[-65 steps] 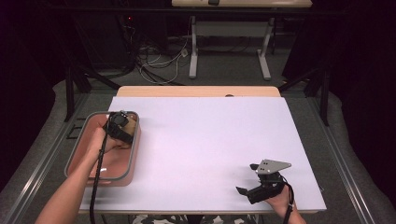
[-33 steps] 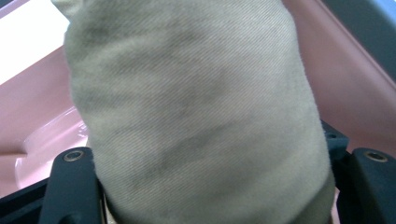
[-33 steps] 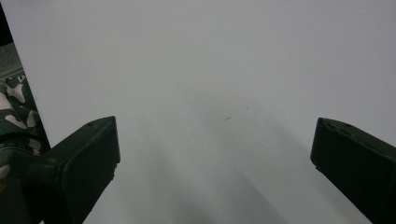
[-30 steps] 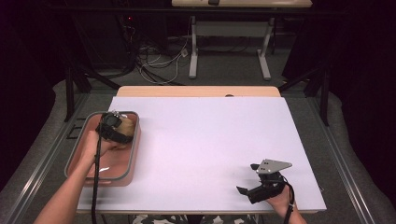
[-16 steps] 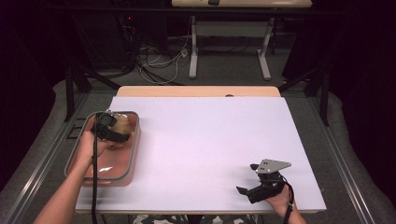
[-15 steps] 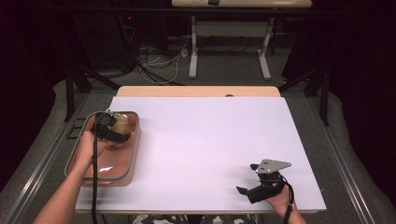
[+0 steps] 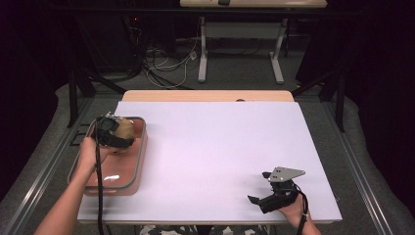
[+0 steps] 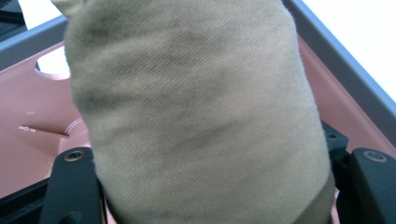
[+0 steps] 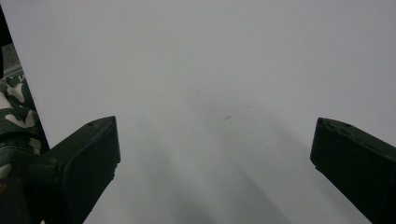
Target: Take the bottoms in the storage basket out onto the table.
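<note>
Left claw is gripping a bulky tan cloth roll over the pink tray, jaws part-closed w/ fabric bulging past them. Soft cloth could be slipping out or snagging the rim. Right claw is resting wide open & empty on the worktop.

1. We see a beige cloth bundle, a rolled piece of twill fabric with faint darker smudges.
2. It sits over the far end of the pink tray, inside the tray's grey rim.
3. It bulges between two black jaws, its weave upright and rounded, above the tray's pink floor.
</note>
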### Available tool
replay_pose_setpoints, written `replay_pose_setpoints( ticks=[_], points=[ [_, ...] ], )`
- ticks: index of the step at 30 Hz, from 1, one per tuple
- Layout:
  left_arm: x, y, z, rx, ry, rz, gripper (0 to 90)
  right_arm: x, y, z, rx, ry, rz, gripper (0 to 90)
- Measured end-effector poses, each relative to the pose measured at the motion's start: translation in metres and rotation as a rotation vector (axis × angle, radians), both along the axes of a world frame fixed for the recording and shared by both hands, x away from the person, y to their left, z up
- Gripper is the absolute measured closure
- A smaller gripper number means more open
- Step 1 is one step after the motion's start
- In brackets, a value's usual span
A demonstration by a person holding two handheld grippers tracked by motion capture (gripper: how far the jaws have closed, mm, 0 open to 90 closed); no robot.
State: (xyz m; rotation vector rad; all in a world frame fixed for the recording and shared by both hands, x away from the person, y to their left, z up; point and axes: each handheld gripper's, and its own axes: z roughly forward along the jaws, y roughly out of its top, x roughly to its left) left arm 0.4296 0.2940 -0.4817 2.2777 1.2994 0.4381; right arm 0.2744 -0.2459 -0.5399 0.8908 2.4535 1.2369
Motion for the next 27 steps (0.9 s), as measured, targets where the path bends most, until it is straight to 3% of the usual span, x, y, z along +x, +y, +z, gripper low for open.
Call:
replay_pose_setpoints(
  ticks=[27],
  points=[
    [-0.006,-0.003,0.021,-0.005,-0.031,0.006,29.2,0.000,0.000,-0.001,0.001,0.003,-0.003,1.2]
  ],
)
